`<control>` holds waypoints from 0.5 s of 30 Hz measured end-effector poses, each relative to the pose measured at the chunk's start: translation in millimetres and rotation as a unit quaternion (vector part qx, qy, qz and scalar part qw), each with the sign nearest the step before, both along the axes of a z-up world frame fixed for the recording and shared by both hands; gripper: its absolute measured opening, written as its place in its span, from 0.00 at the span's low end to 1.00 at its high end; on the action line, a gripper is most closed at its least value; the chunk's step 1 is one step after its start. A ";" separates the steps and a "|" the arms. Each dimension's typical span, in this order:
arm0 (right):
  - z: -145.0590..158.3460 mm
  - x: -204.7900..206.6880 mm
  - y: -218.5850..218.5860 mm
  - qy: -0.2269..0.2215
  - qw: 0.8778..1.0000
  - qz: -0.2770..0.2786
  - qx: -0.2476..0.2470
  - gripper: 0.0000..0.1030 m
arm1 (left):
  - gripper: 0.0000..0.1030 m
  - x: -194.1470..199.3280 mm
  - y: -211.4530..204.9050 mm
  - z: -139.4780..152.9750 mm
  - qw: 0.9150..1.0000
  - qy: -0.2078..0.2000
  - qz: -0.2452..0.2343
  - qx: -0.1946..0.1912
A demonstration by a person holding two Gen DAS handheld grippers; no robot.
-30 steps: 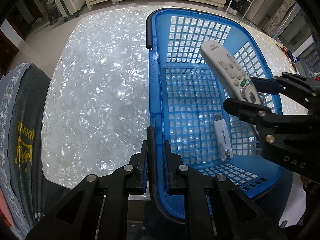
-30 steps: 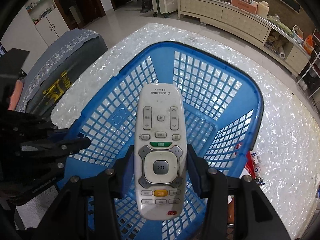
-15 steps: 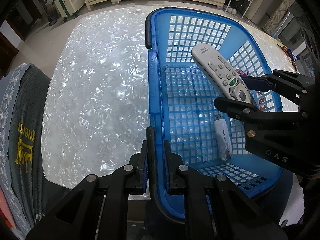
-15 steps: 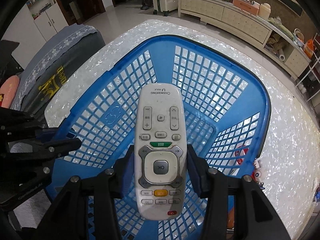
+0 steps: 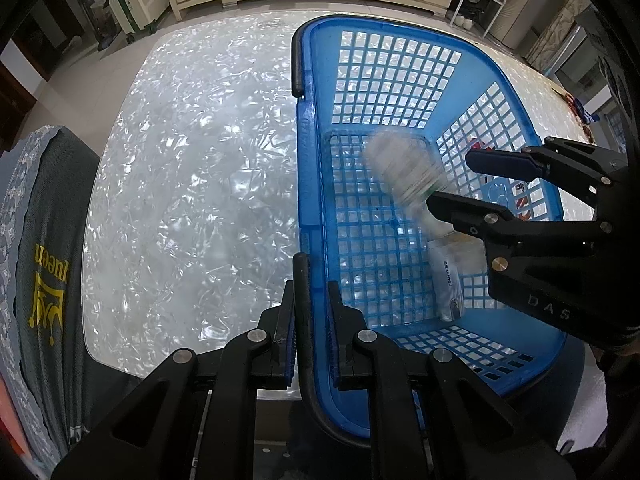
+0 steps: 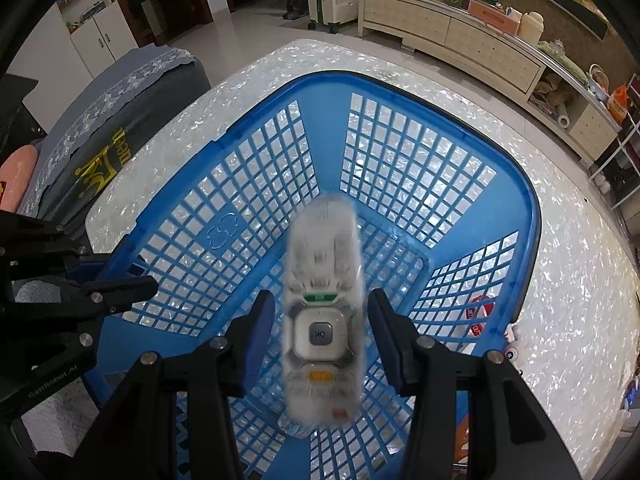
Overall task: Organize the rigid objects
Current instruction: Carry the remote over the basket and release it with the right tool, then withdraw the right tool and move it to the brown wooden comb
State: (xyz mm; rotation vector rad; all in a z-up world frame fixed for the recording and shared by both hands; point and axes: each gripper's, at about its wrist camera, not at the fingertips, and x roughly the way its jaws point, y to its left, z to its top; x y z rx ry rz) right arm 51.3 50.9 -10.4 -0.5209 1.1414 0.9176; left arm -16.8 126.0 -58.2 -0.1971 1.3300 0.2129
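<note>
Pearl-patterned table (image 5: 180, 200) bearing a blue lattice basket (image 5: 312, 184), whose black handle (image 5: 301, 280) your left gripper (image 5: 310, 316) clamped with its tongs narrow. Inside the basket, a white remote (image 6: 322, 320) appeared blurred above the floor, between the tongs of your right gripper (image 6: 320, 302), which stood wide with a gap at either side. A small white stick (image 5: 448, 280) lay on the basket floor. Only the left wrist view showed that stick; only the right wrist view showed both gaps and the remote's OK button.
</note>
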 end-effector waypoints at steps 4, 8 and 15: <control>-0.1 1.5 -0.9 -0.001 1.000 -0.003 0.001 0.45 | 0.14 -0.2 0.2 0.7 1.000 0.000 -0.001 -0.001; 1.8 4.6 -2.7 0.012 1.000 -0.009 0.013 0.61 | 0.14 0.0 -0.6 1.4 1.000 0.000 -0.001 -0.001; 10.1 7.3 -5.9 0.012 1.000 -0.006 0.017 0.95 | 0.14 0.2 -1.2 1.6 1.000 0.000 0.000 0.000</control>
